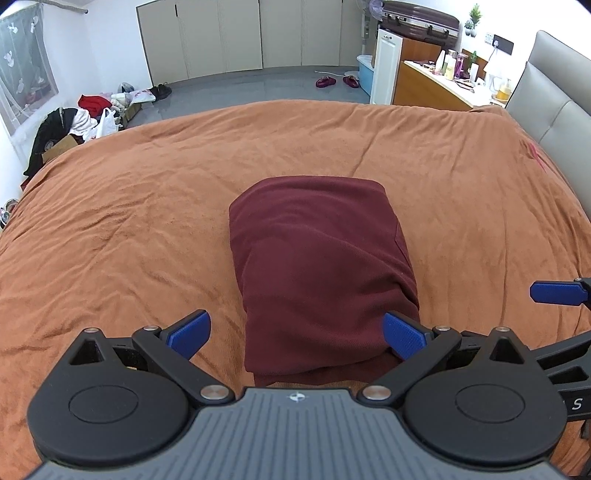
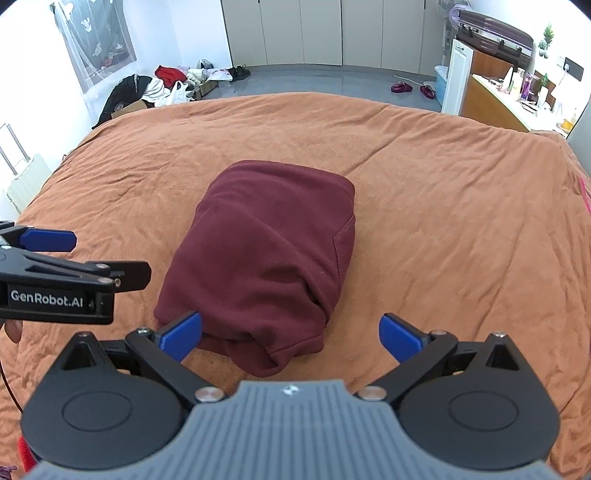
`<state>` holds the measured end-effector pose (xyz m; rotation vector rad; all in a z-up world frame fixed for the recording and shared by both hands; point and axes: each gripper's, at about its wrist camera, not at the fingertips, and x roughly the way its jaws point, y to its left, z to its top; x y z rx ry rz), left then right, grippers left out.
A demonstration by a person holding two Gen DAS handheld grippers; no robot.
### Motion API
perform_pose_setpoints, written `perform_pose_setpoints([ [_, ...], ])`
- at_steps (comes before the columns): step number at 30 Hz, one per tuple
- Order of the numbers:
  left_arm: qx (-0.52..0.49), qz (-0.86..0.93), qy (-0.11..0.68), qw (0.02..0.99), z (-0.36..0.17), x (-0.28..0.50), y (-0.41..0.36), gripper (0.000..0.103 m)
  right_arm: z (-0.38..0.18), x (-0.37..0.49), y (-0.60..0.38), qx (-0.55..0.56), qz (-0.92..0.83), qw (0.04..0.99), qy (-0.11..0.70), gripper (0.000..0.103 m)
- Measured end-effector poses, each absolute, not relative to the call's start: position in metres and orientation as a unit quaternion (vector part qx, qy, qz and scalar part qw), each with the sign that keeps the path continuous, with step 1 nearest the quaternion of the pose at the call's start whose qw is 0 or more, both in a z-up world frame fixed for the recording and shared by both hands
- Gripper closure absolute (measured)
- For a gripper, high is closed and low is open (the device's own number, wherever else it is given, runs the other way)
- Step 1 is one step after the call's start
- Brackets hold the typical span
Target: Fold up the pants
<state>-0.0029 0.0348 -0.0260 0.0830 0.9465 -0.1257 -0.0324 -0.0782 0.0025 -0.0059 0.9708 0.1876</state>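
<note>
Pants point(image 1: 317, 273), maroon fleece, lie as a compact folded bundle at the middle of the bed, on the orange-brown blanket point(image 1: 129, 221). Left gripper point(image 1: 295, 332): jaws spread wide, holding nothing; its right finger pad sits against the bundle's near right edge. Right gripper point(image 2: 291, 332): likewise spread and empty, its left pad touching the bundle's near left corner. Judgement: folding appears essentially done; the step in hand looks like release or final tidying. The near end shows a loose, rounded roll of cloth, so any next move would call for pressing or tucking that end flat without dragging the layers apart. Surface: soft, wrinkled, yielding bedding. Room: grey padded headboard point(image 1: 554, 110) to the right, cream wardrobe doors point(image 1: 240, 37) opposite, clothes pile point(image 1: 85, 114) on the floor by the curtained window, a suitcase point(image 1: 421, 20) atop a cabinet.
</note>
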Motion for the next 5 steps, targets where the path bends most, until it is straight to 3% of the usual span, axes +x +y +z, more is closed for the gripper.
perform_pose_setpoints([
  [5,0.027,-0.062,0.442,0.895,-0.0222,-0.0066,0.0367,0.0,0.0026,-0.0326,-0.0785,-0.005,0.092,0.88,0.467,0.005],
])
